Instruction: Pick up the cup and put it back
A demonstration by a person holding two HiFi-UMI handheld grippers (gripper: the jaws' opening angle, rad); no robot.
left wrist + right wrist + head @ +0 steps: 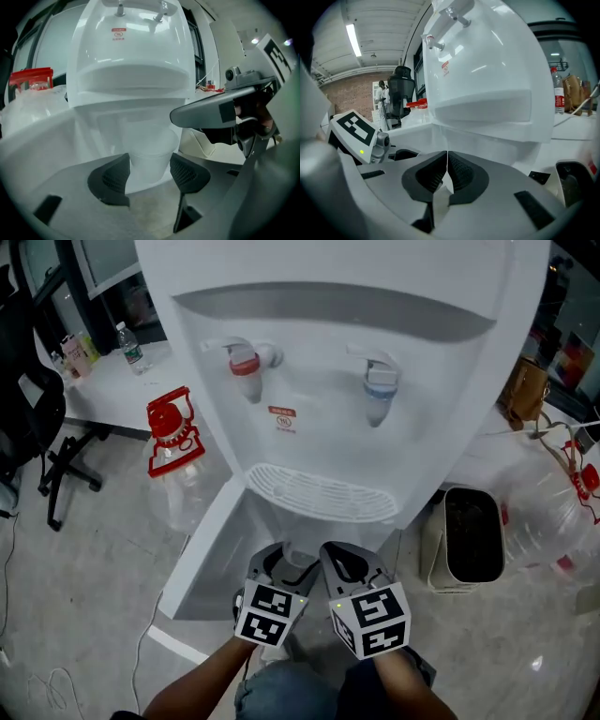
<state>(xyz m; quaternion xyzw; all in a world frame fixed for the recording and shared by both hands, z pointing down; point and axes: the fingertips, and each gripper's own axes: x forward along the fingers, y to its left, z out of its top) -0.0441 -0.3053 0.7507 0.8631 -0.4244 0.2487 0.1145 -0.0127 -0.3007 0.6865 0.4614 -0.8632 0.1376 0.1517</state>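
One cup (150,152) held low at the water dispenser (319,362): the step in hand is either pick-up or set-down.
Cup: white, in the recess at 6 o'clock from the drip tray (319,495). Left gripper (150,176): jaws part-way apart, pads (115,176) against the cup's sides at 9 and 3 o'clock, which reads as a grip. Right gripper (446,176): just beside it at 3 o'clock, jaws pressed together with nothing between them. Whether the cup stands or hangs cannot be told. The next move likely calls for a level carry, clear of the tray's overhang, with light pressure on the thin wall.
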